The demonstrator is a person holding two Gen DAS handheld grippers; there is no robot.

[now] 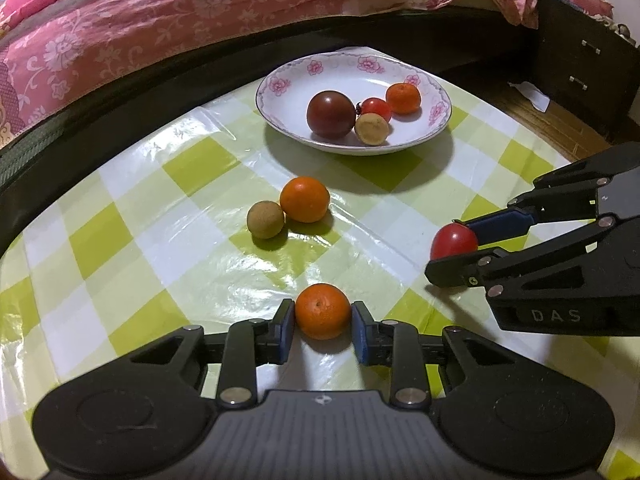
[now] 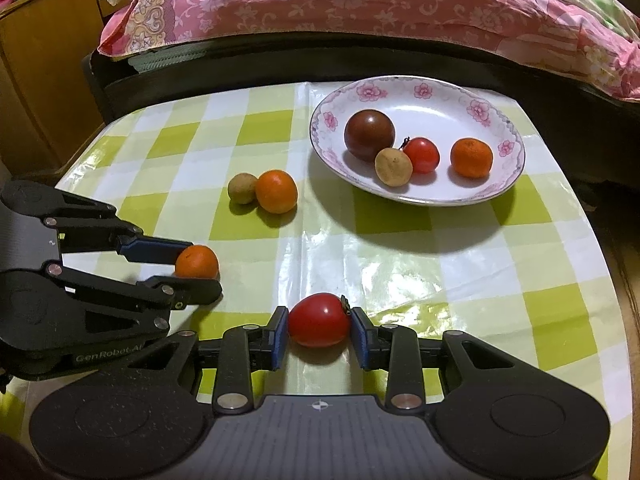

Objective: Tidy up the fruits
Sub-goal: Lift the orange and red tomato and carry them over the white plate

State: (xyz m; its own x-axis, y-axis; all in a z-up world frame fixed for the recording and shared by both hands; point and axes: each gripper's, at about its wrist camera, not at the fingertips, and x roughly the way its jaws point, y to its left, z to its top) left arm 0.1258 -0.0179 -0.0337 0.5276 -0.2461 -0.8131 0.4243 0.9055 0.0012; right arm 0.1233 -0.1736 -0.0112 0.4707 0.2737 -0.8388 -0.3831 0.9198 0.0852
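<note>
My left gripper [image 1: 323, 320] is shut on a small orange [image 1: 322, 311], low over the checked tablecloth; it also shows in the right wrist view [image 2: 196, 266]. My right gripper [image 2: 320, 326] is shut on a red tomato [image 2: 319, 320], seen from the left wrist view too [image 1: 454, 242]. A white floral plate [image 1: 400, 76] at the back holds a dark tomato [image 1: 331, 114], a small red tomato [image 1: 376, 108], a tan fruit [image 1: 372, 129] and an orange [image 1: 403, 98]. A loose orange [image 1: 305, 199] and a tan fruit [image 1: 265, 219] touch each other on the cloth between me and the plate.
The table carries a green-and-white checked cloth [image 1: 160, 240]. A bed with a pink floral quilt [image 1: 160, 12] runs along the far edge. A dark drawer cabinet [image 1: 580, 68] stands at the right, a wooden cabinet [image 2: 44, 80] at the left.
</note>
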